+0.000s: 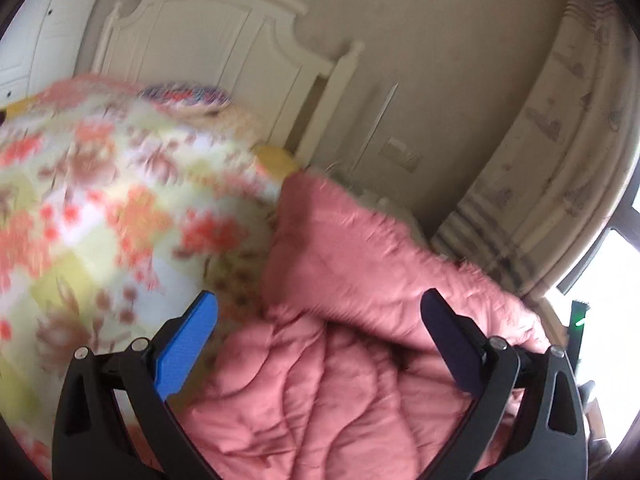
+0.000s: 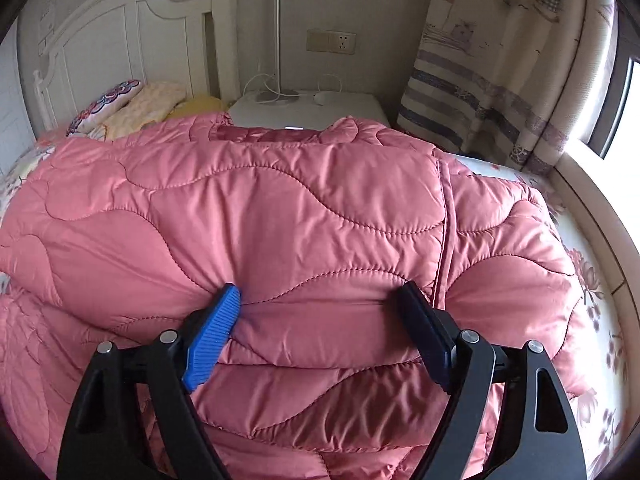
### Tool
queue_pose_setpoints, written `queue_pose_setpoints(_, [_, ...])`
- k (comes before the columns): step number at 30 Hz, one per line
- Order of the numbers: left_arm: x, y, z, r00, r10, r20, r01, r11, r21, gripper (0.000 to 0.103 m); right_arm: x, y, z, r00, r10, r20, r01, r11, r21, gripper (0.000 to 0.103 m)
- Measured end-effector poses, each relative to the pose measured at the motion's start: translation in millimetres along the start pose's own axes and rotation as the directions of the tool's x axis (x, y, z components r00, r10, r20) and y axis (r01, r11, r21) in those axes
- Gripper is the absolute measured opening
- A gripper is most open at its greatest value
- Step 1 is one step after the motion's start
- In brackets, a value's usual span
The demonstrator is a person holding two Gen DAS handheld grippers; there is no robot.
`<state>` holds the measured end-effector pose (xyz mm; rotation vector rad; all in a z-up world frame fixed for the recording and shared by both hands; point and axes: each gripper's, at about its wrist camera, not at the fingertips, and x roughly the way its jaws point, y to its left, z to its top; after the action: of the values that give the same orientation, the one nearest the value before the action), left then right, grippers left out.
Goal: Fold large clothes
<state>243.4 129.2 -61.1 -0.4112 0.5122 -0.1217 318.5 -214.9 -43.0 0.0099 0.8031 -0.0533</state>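
Pink quilted jacket (image 2: 280,220) lies spread on the floral bedsheet (image 2: 592,280), puffy, soft, likely slippery; hems or seams give the best hold. Right gripper (image 2: 320,312) presses into it, jaws spread; left gripper (image 1: 320,328) is also released.

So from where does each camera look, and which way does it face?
Left wrist: sits on the left gripper, low over the bed, facing the headboard; it sees the floral quilt and pink jacket; both fingers show, jaws open.
Right wrist: sits on the right gripper, above the jacket, facing the headboard and nightstand; both fingers show, jaws open, tips pressing the jacket.
Shared: jacket, headboard, curtain.
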Motion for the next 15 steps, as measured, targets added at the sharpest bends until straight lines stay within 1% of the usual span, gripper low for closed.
queue_pose_setpoints(2, [2,-12,14,0.999,-0.045,-0.019,0.045,0.999,0.024,0.101,5,-7,0,1.000,0.014,-0.003,-0.014,1.000,0.016,0.081])
queue_pose_setpoints(3, [9,-19,24,0.995,-0.093,-0.044,0.094,0.995,0.035,0.101,5,-8,-1,1.000,0.017,-0.003,-0.016,1.000,0.021,0.081])
queue_pose_setpoints(5, [31,-26,32,0.985,-0.139,-0.106,0.143,0.989,0.032,0.101,9,-11,0,1.000,0.020,-0.002,-0.020,0.999,0.025,0.082])
queue_pose_setpoints(7, [62,-25,29,0.970,-0.158,-0.185,0.165,0.986,0.022,0.101,12,-12,-7,1.000,0.028,-0.001,-0.028,0.999,0.032,0.082])
queue_pose_setpoints(8, [83,-20,21,0.955,-0.161,-0.249,0.169,0.986,0.009,0.101,12,-13,-6,0.999,0.035,-0.002,-0.035,0.999,0.037,0.082])
queue_pose_setpoints(9, [99,-13,13,0.946,-0.144,-0.290,0.150,0.989,-0.001,0.100,15,-17,-6,0.999,0.041,-0.003,-0.041,0.998,0.042,0.083])
queue_pose_setpoints(10, [110,-6,4,0.940,-0.135,-0.312,0.140,0.990,-0.006,0.100,15,-18,-7,0.999,0.049,-0.001,-0.049,0.998,0.046,0.083])
queue_pose_setpoints(11, [108,-6,2,0.947,-0.140,-0.290,0.150,0.989,0.014,0.100,16,-19,-7,0.998,0.057,0.000,-0.057,0.997,0.048,0.084])
queue_pose_setpoints(13, [99,-8,13,0.942,-0.146,-0.303,0.154,0.988,0.003,0.100,16,-20,-8,0.998,0.059,-0.001,-0.059,0.997,0.051,0.085])
queue_pose_setpoints(15, [88,-5,32,0.936,-0.225,-0.270,0.219,0.974,-0.054,0.100,17,-20,-8,0.998,0.061,-0.005,-0.060,0.997,0.052,0.085])
